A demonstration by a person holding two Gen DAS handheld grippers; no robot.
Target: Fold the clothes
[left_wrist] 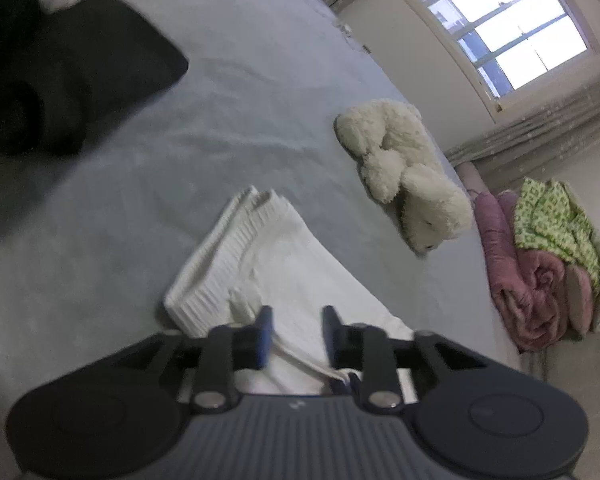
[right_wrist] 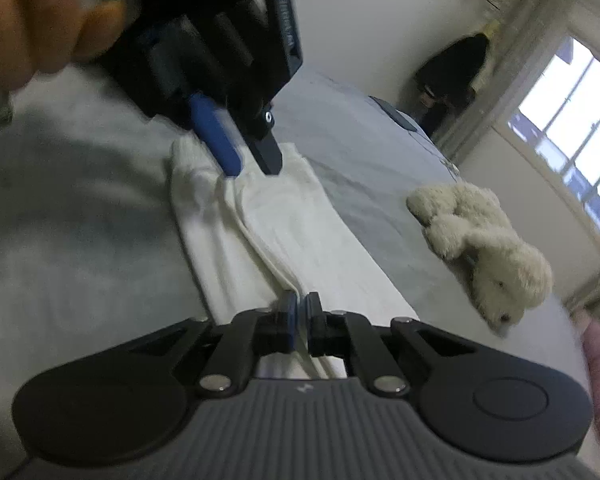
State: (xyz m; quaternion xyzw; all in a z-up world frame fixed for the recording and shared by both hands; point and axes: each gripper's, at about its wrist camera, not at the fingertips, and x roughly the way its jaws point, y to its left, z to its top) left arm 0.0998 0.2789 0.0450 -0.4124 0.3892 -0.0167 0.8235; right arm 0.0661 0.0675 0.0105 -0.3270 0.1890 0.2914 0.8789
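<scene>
On the pale grey bedsheet (left_wrist: 228, 92), the white garment (left_wrist: 284, 264) lay folded into a long strip, its ribbed hem toward eleven o'clock in my left wrist view. In my right wrist view the same garment (right_wrist: 284, 232) ran from six o'clock up toward eleven. My right gripper (right_wrist: 299, 312) was at its near end, fingers drawn together and pinching a raised fold of the white cloth between the pads. My left gripper (left_wrist: 296, 320) was at the far end of the strip, its fingers standing apart with cloth under and between them but not squeezed; from the right wrist it showed at eleven o'clock (right_wrist: 252, 160), tips just over the fabric, my hand (right_wrist: 40, 12) blurred behind it. At two o'clock from the garment a cream plush toy (left_wrist: 404, 172) lay on the sheet, well apart. Beyond the bed's edge at three o'clock sat a pink blanket (left_wrist: 528, 280) with a green patterned cloth (left_wrist: 552, 216) on top, and a bright window (left_wrist: 508, 20) at one o'clock.
</scene>
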